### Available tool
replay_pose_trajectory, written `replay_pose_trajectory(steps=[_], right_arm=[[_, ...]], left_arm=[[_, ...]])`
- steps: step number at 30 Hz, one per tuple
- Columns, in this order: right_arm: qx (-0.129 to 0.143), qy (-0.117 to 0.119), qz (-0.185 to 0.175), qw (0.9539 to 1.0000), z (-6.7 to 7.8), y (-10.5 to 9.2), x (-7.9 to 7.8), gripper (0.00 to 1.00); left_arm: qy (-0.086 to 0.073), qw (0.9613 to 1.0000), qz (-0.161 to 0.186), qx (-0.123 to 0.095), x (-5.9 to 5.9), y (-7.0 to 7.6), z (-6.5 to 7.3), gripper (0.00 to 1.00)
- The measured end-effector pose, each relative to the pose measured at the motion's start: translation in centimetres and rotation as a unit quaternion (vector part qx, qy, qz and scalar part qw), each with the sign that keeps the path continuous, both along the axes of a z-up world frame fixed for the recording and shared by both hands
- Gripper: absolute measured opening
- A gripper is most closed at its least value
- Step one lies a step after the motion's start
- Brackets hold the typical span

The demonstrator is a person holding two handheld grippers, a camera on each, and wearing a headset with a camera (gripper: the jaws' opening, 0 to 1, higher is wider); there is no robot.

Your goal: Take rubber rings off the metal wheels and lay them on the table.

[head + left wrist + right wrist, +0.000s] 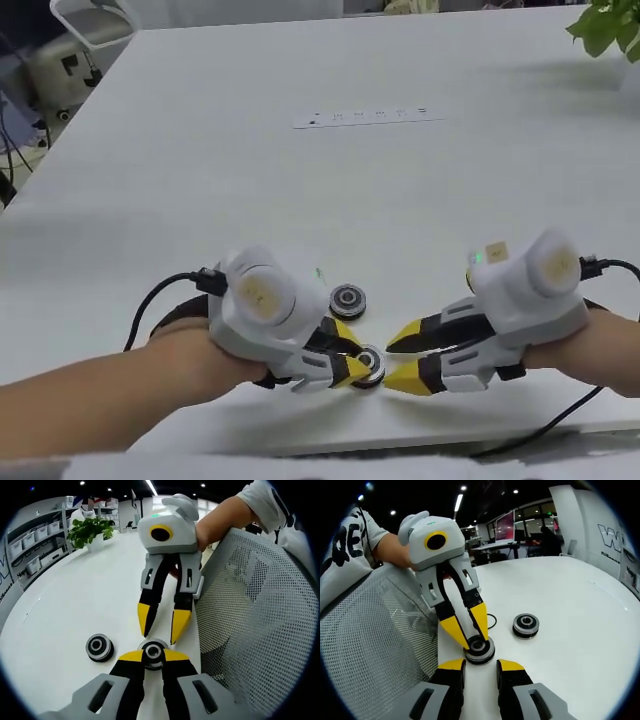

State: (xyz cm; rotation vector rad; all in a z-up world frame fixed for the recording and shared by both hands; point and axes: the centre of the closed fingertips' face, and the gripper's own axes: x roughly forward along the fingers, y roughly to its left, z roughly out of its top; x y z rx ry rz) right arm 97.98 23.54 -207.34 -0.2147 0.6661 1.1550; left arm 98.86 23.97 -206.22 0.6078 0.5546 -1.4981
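A small metal wheel with a dark rubber ring [368, 365] [152, 652] [479, 649] lies near the front edge of the white table [300, 190]. My left gripper [350, 356] [153, 655] is shut on this wheel, one yellow tip on each side. My right gripper [400, 358] [481, 665] faces it from the right, jaws open, tips just short of the wheel and holding nothing. A second wheel with its ring [348, 298] [99, 647] [526, 625] lies flat a little farther back, untouched.
A white power strip [365, 117] lies mid-table and a green plant [605, 25] stands at the far right corner. A grey mesh chair back [250, 605] [380, 630] is close behind the table's front edge. Black cables trail from both grippers.
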Motion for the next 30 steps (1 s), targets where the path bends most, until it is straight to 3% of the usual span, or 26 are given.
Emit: replay_pose_trajectory(steps=[14,30], right_arm=[[-0.017,-0.021,0.02,0.9994,-0.58,0.62,0.02,0.2],[-0.031,-0.012,0.014,0.9994,-0.82,-0.01,-0.26,0.04]], left_arm=[[-0.002,1.0,0.004,-0.001,-0.05,-0.05,-0.02,0.08],[-0.003,1.0,0.007,-0.002,-0.1,-0.03,0.0,0.08]])
